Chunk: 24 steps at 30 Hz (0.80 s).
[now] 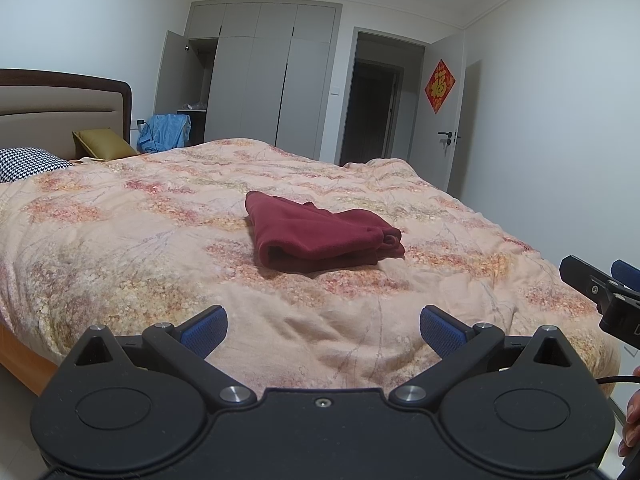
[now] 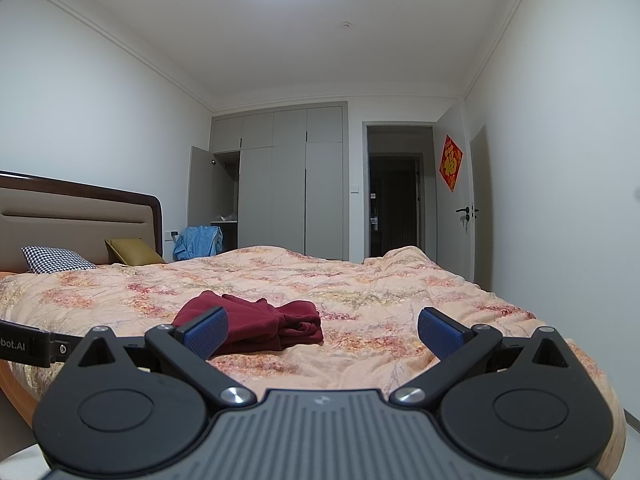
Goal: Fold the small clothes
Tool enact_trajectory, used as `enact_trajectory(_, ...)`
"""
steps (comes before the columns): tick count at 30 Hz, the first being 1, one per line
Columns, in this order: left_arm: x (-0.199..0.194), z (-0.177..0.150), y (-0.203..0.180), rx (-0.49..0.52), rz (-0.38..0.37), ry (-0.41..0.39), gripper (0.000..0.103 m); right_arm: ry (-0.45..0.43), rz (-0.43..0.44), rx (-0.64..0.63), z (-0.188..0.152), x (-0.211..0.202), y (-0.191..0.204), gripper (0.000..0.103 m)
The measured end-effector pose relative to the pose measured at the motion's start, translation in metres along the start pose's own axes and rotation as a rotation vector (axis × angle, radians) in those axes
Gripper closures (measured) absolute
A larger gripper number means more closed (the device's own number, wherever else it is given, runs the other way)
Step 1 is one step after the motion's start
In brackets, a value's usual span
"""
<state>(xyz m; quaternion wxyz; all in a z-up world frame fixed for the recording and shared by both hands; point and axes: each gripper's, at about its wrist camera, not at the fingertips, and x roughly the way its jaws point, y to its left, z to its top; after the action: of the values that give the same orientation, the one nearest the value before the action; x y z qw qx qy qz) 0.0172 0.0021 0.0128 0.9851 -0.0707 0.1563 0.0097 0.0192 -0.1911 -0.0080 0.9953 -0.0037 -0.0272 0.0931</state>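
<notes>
- My left tool [image 1: 323, 330] hangs wide open and empty, short of the bed.
- The folded maroon garment [image 1: 320, 234] lies ahead on the floral quilt [image 1: 120, 240], long axis crosswise.
- My right tool [image 2: 323, 330], wide open, looks nearer.

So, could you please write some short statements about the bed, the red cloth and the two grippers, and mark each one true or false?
1. The dark red garment lies folded on the floral quilt. True.
2. The left gripper is shut on the garment. False: its jaws stand wide open, with nothing between them, short of the garment.
3. The right gripper is open. True.
4. All wardrobe doors are closed. False: the leftmost door stands open.
5. A red paper decoration hangs on the open room door. True.
6. The checked pillow lies on top of the garment. False: it lies near the headboard, far from the garment.
</notes>
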Motion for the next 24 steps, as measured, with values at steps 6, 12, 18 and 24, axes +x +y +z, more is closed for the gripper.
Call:
enact_trajectory(6,0.0002,-0.0004,-0.0005,0.001,0.001,0.002,0.001,0.001,-0.001,0.001,-0.0009,-0.0001,0.0004,0.0)
enact_trajectory(12,0.0004,-0.0001,-0.0005,0.001,0.001,0.002,0.001,0.001,-0.001,0.002,-0.0013,-0.0003,0.0007,0.0)
enact_trajectory(18,0.0032,0.0009,0.0011,-0.008,0.002,0.023,0.001,0.001,-0.002,0.002,-0.0012,-0.0004,0.0005,0.0)
enact_trajectory(24,0.0037,0.0003,0.0,0.007,0.083,0.053,0.001,0.002,-0.001,0.003,-0.0014,-0.0005,0.0007,0.0)
